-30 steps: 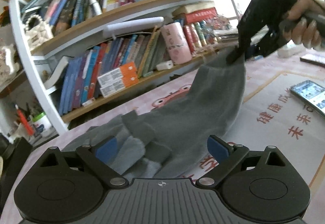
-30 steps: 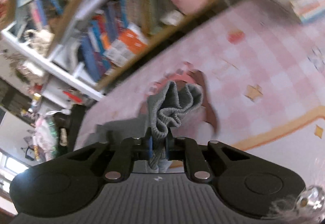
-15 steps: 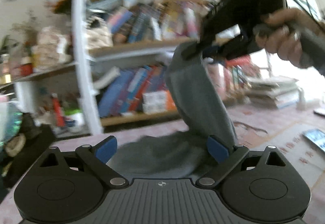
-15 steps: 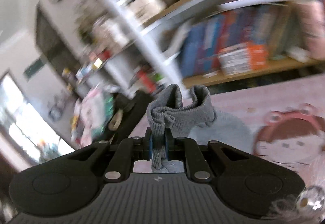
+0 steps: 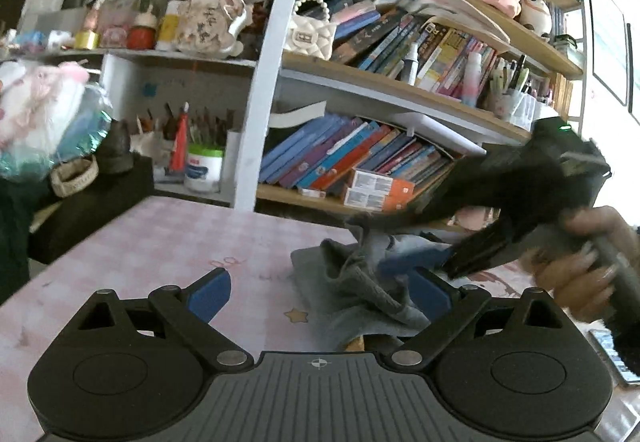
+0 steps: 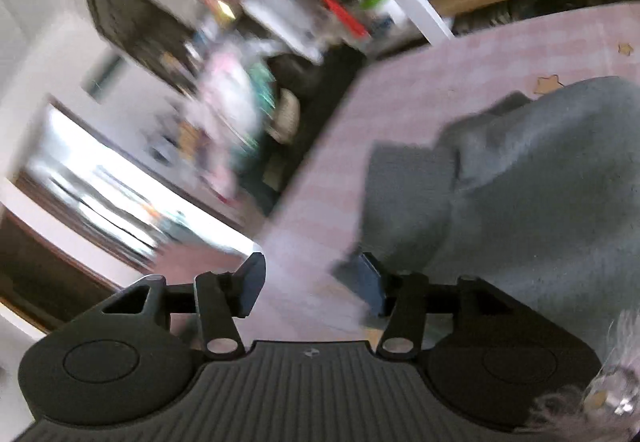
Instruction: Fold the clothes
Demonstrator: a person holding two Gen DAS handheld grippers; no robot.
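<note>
Released now: right tongs spread wide, nothing between the blue pads, where half a second ago the same pads were clamped on a bunched ribbed hem held up in the air. Dropped along with that, the grey garment, lying slumped on the pink checked table and touching the right-hand pad only from the outside. Motion blur over the room behind, so probably still swinging away from the drop.

Seen from the left wrist, the same right tongs low over the cloth, held in the person's hand, with the grey garment doubled into a rumpled heap just ahead, near the star print on the table. Left tongs also gaping and empty, hovering just short of the heap, one pad beside its edge. Bookshelf behind, well apart from the work.

Judged from this: lifted end carried over and laid down, so one fold made, though loosely. Ribbed edge puckered and standing up rather than flat. Next likely a press or tug to smooth the layers, or a fresh grip for a second fold.
</note>
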